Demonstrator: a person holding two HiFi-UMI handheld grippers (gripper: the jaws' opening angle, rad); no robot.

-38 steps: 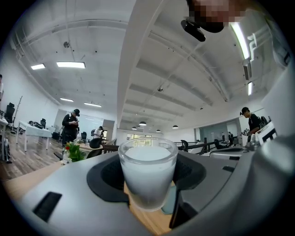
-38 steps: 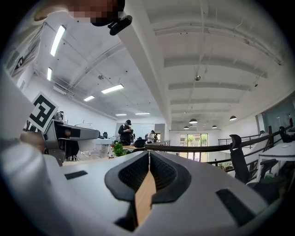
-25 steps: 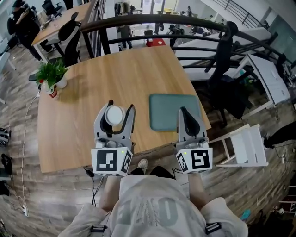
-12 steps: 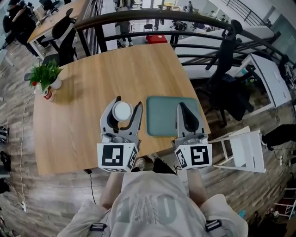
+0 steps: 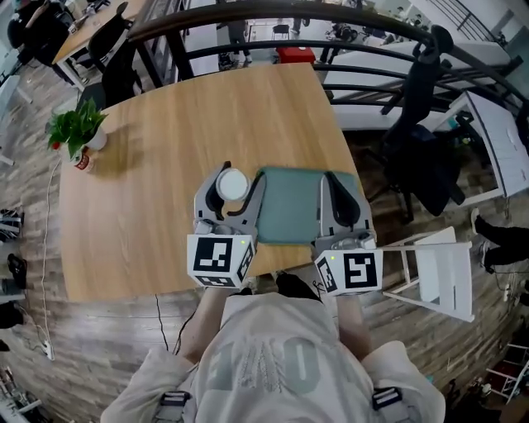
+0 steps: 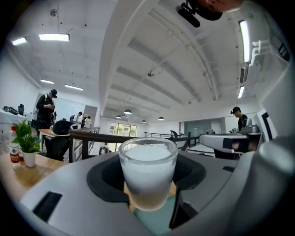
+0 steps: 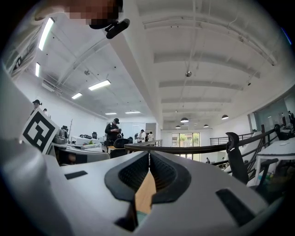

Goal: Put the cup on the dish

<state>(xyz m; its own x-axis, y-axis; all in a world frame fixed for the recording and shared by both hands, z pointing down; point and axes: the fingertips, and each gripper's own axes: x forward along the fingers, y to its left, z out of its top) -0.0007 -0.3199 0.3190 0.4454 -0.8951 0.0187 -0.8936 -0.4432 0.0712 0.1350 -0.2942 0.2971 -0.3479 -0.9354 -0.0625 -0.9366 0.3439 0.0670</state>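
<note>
A frosted white cup (image 5: 232,183) sits upright between the jaws of my left gripper (image 5: 235,185), which is shut on it. In the left gripper view the cup (image 6: 148,174) fills the gap between the two pads. It is held over the left edge of the teal rectangular dish (image 5: 289,211), which lies on the wooden table (image 5: 157,165) near its front right corner. My right gripper (image 5: 336,183) is shut with nothing in it and hovers over the dish's right part. Its jaws meet in the right gripper view (image 7: 148,161).
A small potted plant (image 5: 76,130) and a red-labelled bottle (image 5: 82,162) stand at the table's far left. A dark railing (image 5: 273,15) runs behind the table. A black chair (image 5: 417,157) and a white rack (image 5: 436,268) stand off the table's right side.
My left gripper has carried the cup to the right, from bare table to the dish's left edge. The right gripper has stayed over the dish, still shut.
</note>
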